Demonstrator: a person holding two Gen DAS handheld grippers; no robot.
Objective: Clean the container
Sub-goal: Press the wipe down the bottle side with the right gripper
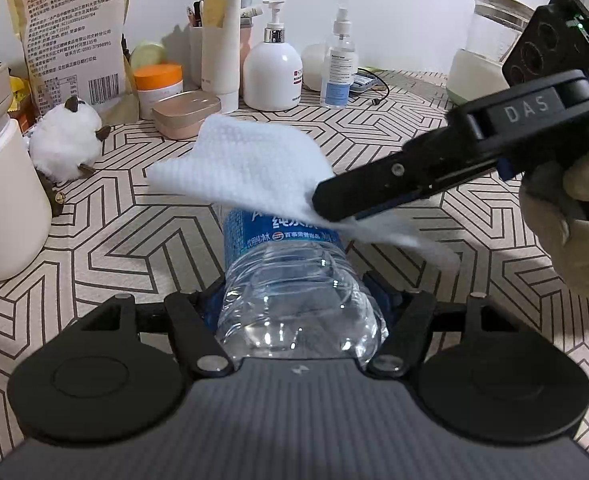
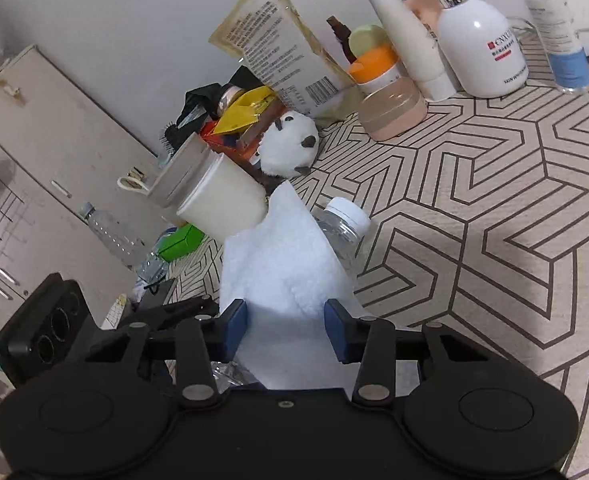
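While the wipe is applied, proceed as follows:
Bottle position: water bottle (image 1: 290,280) lies over the patterned table (image 1: 434,128), cap (image 2: 348,212) pointing far.
Left gripper (image 1: 294,304): jaws clamped on bottle base.
Right gripper (image 2: 286,328): jaws half-wide around white cloth (image 1: 246,168); pad contact unclear.
Technique: close firmly, rub along label.
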